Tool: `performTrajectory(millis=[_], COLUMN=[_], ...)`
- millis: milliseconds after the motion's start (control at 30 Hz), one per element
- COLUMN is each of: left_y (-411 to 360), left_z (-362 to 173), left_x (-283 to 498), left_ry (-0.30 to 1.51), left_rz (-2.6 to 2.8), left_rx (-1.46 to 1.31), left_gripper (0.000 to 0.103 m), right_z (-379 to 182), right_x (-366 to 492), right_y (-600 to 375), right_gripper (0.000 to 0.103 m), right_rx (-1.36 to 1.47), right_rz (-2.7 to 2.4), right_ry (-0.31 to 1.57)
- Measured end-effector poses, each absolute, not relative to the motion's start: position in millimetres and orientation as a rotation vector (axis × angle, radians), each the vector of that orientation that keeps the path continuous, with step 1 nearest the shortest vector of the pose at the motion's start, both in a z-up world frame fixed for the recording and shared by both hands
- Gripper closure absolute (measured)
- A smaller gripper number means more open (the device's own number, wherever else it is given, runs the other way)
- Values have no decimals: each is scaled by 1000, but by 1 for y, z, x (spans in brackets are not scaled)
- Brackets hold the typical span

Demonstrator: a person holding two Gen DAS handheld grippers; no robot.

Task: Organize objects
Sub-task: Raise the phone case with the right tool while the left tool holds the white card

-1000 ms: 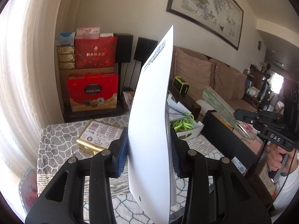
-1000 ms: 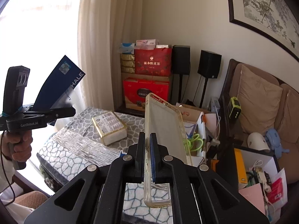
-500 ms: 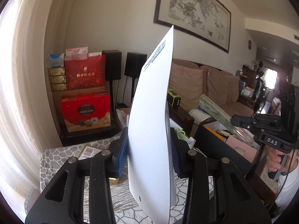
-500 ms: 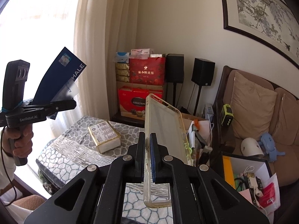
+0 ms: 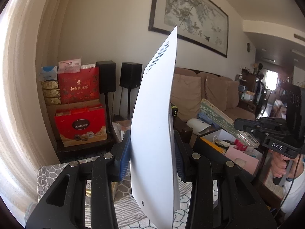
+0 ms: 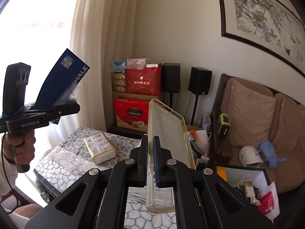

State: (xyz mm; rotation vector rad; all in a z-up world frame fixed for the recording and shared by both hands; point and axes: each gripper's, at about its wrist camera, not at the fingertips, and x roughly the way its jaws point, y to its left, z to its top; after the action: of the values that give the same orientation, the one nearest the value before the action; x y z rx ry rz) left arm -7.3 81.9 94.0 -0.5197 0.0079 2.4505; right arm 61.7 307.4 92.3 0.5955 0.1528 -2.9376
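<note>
Our left gripper [image 5: 152, 164] clamps a flat white-and-blue box [image 5: 155, 126] on edge between its blue pads, the box rising straight up ahead of the jaws. Our right gripper [image 6: 151, 164] is clenched thin on the rim of a clear phone case [image 6: 167, 141], which stands upright. Below and beyond both jaws lies the patterned table [image 6: 63, 164], a gold box [image 6: 100, 149] resting on it.

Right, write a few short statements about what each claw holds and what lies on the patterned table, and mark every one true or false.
1. The right claw is shut on a clear phone case. True.
2. The left claw holds nothing. False: it grips a white box with a dark blue face.
3. A gold-edged box lies on the patterned table. True.
4. The phone case lies flat on the table. False: it is held in the air.
</note>
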Motion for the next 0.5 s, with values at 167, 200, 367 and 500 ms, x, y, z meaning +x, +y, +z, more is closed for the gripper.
performTrajectory(millis=[167,200,367,500], left_y=[91,93,103,110], left_z=[99,99,97,96], left_x=[-14,-16,-26,-36], left_ry=[-8,-9,-16,-52], left_rz=[2445,2443,2430,2411], left_rx=[-510,-510,-538,-577], left_gripper=[66,66,66,66], right_z=[95,95,98,98], right_x=[57,56,54,50], right_y=[314,314,318,321], right_gripper=[99,99,99,99], right_rx=[591,591,582,585], right_rz=[-2955,-2958,-2967,-2968], right_ry=[136,137,125,116])
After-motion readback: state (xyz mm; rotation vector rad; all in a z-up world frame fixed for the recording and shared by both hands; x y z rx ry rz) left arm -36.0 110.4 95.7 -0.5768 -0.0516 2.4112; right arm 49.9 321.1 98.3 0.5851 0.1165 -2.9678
